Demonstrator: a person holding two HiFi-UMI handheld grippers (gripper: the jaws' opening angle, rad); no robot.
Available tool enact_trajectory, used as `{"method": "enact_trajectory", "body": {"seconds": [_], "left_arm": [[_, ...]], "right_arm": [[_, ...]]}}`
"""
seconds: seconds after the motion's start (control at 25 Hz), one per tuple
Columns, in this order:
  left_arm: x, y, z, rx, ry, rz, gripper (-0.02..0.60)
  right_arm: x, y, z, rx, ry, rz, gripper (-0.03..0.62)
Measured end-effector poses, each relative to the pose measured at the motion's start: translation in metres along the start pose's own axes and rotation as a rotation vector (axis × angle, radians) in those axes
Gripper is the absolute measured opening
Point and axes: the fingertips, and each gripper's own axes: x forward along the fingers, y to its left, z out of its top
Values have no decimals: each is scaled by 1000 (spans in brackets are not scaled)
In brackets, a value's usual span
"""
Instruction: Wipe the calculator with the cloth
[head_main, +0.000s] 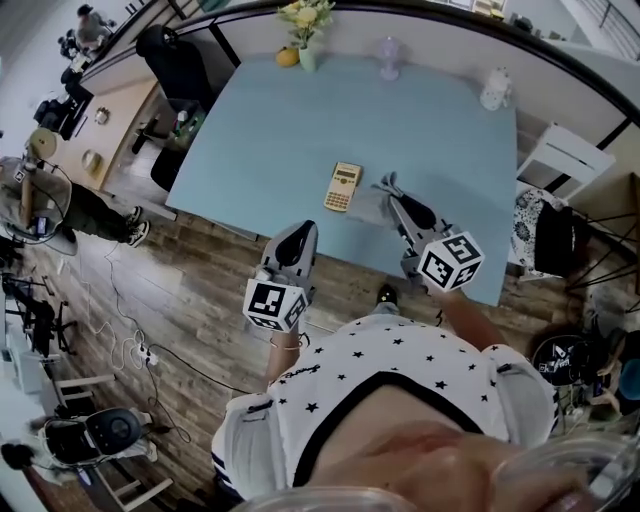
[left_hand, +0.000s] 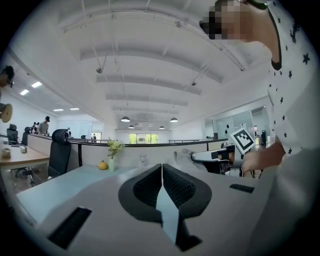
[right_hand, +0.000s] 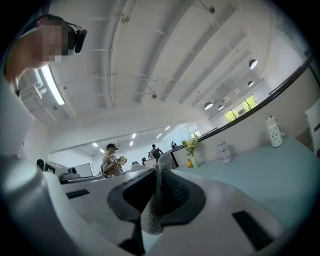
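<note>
The calculator lies flat on the pale blue bench, towards its near edge. It is a slim, pale yellow slab with rows of small keys, and its display strip is at the far end.

Just to its right is the grey cloth. The right gripper has one corner of it pinched in its jaws. The right gripper view shows the jaws clamped on a fold of coarse grey weave.

The left gripper hangs over the bench's near edge, apart from the calculator. Its jaws are pressed together with nothing between them.

A vase of flowers stands at the far edge of the bench.
</note>
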Motion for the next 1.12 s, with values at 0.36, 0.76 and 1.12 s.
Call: {"method": "enact_trajectory", "body": {"seconds": [0.36, 0.76, 1.12], "left_arm": [[44, 3, 9, 14, -17, -9, 31], [58, 42, -3, -9, 1, -24, 31], [84, 101, 12, -1, -15, -105, 31]], "right_arm": [[14, -39, 13, 1, 10, -19, 37], [49, -45, -7, -7, 60, -48, 37], [100, -49, -28, -7, 119, -146, 37]]}}
